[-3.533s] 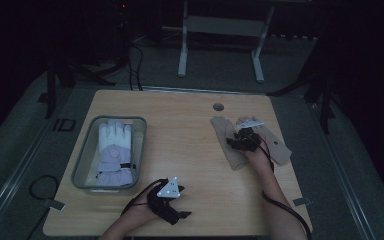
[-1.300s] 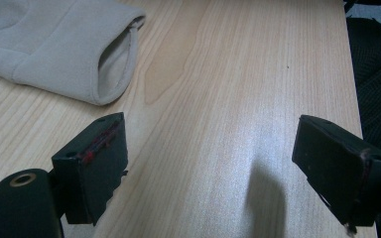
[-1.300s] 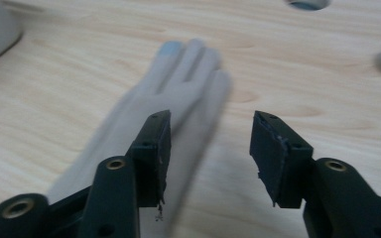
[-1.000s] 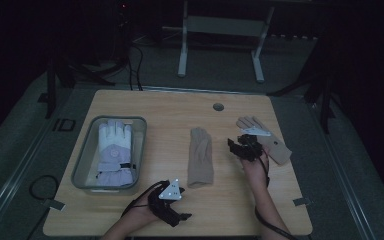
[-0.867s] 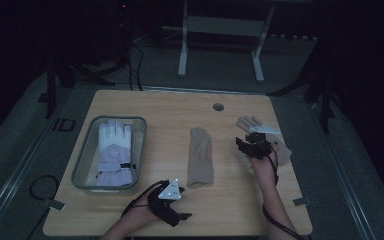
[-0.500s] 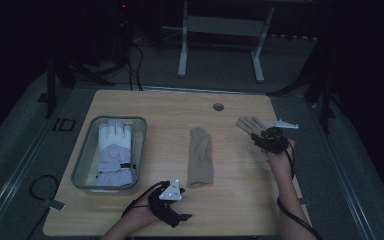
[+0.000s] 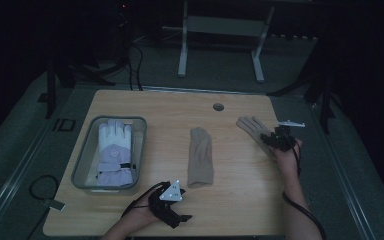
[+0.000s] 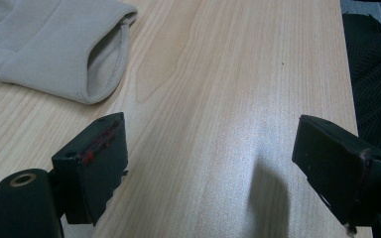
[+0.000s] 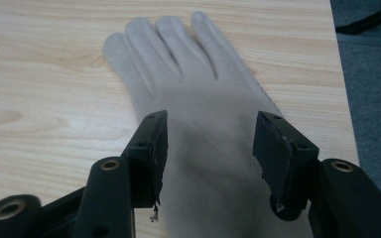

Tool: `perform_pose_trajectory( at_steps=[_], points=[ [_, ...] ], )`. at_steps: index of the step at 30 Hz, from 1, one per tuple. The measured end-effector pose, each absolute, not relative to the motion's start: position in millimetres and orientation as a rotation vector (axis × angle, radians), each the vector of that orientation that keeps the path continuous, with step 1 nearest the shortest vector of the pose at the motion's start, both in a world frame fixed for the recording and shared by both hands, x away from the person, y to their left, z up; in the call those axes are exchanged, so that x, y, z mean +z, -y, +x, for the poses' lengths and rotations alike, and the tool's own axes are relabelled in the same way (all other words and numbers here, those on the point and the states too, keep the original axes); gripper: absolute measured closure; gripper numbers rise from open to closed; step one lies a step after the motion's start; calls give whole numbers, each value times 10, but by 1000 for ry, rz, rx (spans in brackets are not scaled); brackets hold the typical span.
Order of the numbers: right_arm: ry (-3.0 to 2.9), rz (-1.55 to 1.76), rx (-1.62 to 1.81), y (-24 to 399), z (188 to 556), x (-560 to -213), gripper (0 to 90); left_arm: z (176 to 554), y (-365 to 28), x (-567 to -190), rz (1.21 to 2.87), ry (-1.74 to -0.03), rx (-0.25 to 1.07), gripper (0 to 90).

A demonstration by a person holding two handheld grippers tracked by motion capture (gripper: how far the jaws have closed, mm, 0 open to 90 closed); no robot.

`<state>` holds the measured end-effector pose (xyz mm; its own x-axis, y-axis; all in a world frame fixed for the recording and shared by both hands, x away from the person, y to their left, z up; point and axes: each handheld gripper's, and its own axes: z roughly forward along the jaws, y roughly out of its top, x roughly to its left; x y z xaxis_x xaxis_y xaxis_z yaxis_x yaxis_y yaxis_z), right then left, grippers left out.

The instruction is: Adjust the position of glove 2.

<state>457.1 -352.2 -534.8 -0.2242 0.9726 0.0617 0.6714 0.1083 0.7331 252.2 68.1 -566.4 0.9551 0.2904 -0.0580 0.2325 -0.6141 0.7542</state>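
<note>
**Ana:** High view first, and we start at the left edge of the table (image 7: 155, 105) — a clear tray (image 7: 82, 165) with a white and lilac glove (image 7: 114, 152) lying flat inside it, fingers pointing away from the person.

**Ben:** Moving right, near the front edge, the left gripper (image 7: 172, 207) sits low with the person's left hand (image 7: 140, 212) around it. Its own view has the left gripper (image 8: 211, 168) with jaws standing wide apart, bare wood between them, nothing held.

**Ana:** And up in the corner of that view, the cuff of a beige glove (image 8: 54, 44), open end facing the jaws, just beyond them and apart from them.

**Ben:** That is the beige glove (image 7: 201, 157) lying mid-table, straight, fingers away, cuff towards the person.

**Ana:** On to the right side — a second beige glove (image 7: 252, 127) lies near the right edge, fingers fanned out to the far left. The right gripper (image 7: 275, 140) is over its cuff end.

**Ben:** In the right gripper view the right gripper (image 9: 208, 144) has its jaws parted, and they have just been opening. The second beige glove (image 9: 198, 99) lies flat below, its palm between the two jaws, pads not pressing on it.

**Ana:** A small round hole (image 7: 218, 107) sits in the tabletop at the far side.
</note>
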Motion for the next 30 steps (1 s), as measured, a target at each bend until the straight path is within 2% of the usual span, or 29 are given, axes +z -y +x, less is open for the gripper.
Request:
perform_pose_trajectory(
  at_steps=[7,11,13,16,18,26,30],
  points=[
    [-1970,1599,874,3493,4621,-5497,424,2541,-688,-5668,2262,-375,91,143],
    [-1970,1567,838,3451,4621,-5510,438,2543,-686,-5671,2256,-386,93,143],
    [-1944,1539,824,3404,4599,-5537,514,2535,-682,-5670,2263,-381,96,143],
    [-1931,1538,827,3357,4582,-5537,704,2529,-679,-5672,2264,-379,102,143],
    [-1915,1552,802,3310,4572,-5524,754,2532,-680,-5672,2265,-380,101,143],
    [-1836,1640,838,3150,4461,-5451,778,2543,-700,-5664,2257,-388,107,143],
    [-1838,1643,878,3026,4323,-5267,782,2538,-693,-5662,2261,-383,110,143]
  ],
)
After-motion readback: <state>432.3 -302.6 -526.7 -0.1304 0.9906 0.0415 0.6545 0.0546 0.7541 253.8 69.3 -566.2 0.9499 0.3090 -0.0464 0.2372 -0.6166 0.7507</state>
